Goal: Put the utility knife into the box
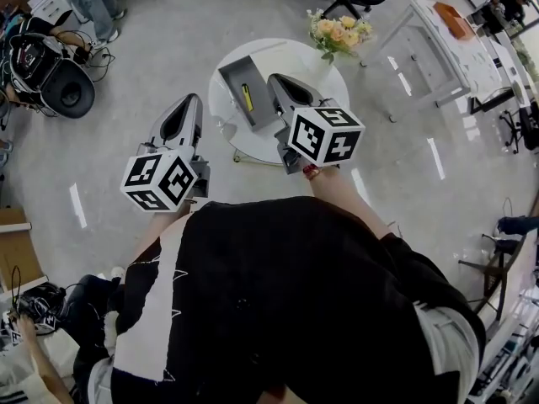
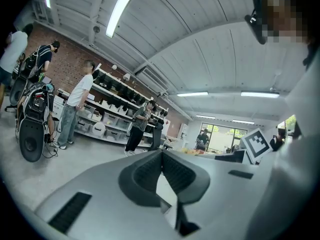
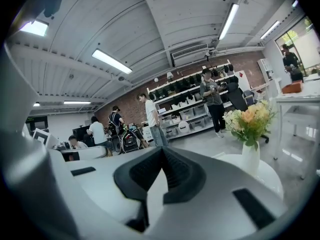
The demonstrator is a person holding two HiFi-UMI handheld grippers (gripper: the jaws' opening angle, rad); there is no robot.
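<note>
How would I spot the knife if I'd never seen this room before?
Look for the round white table in the middle of the grey floor, the one with flowers at its far edge. An open grey box lies on it, and the utility knife lies inside. It is the only thing in the box, thin and bright yellow.

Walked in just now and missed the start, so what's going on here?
A person holds a two-jaw gripper in each hand at a small round white table. A yellow utility knife already lies in the open grey box on it. Both the left gripper and the right gripper are shut and empty, the right one just beside the box. A vase of flowers stands at the table's far edge.
</note>
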